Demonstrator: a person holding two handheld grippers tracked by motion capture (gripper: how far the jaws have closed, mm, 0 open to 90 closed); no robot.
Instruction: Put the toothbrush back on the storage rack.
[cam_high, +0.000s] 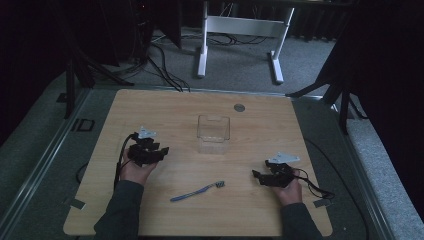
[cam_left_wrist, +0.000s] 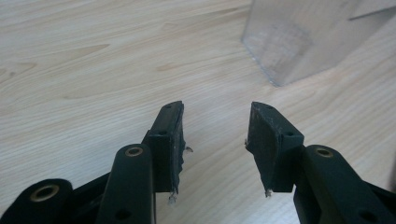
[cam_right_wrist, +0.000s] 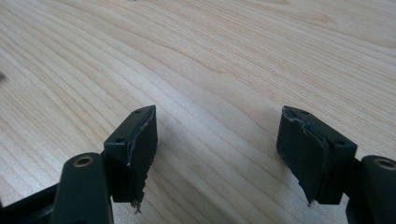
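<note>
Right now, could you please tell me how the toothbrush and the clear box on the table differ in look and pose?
The toothbrush is blue, thin and long, while the clear box is see-through, squarish and open on top. The toothbrush lies flat on the table near the person's edge, at a slant; the box stands upright further back, near the middle. Both rest untouched on the wood, apart from the left tongs and right tongs.

Dim high view, bright close-ups.
</note>
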